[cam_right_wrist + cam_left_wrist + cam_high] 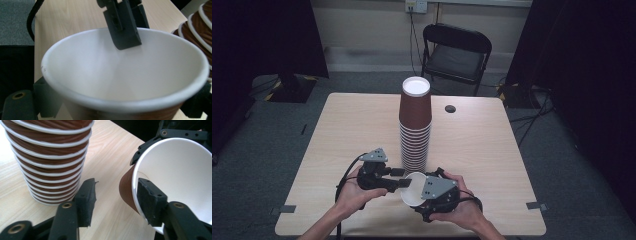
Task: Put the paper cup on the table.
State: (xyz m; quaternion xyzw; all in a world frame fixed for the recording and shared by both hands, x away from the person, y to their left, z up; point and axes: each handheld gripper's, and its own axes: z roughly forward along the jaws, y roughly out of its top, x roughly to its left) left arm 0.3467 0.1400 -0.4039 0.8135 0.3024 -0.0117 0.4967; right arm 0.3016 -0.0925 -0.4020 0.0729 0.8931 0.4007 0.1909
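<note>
Both tongs meet at the near edge of the worktop, each held in one of the person's hands. Right tongs are clamped on the sides of a single paper cup, which is brown outside and white inside. That cup is tipped over so its open mouth faces the left tongs. Left tongs are apart, with one jaw inside the cup's mouth, against the white wall just past the rim, and the other jaw outside in the air, not touching the brown side. Just beyond the two tongs stands a tall stack of cups, upright near the middle of the worktop. It is very near the tipped cup. Farther back sits a small dark round hole in the wood, and a black folding chair stands on the floor behind.
</note>
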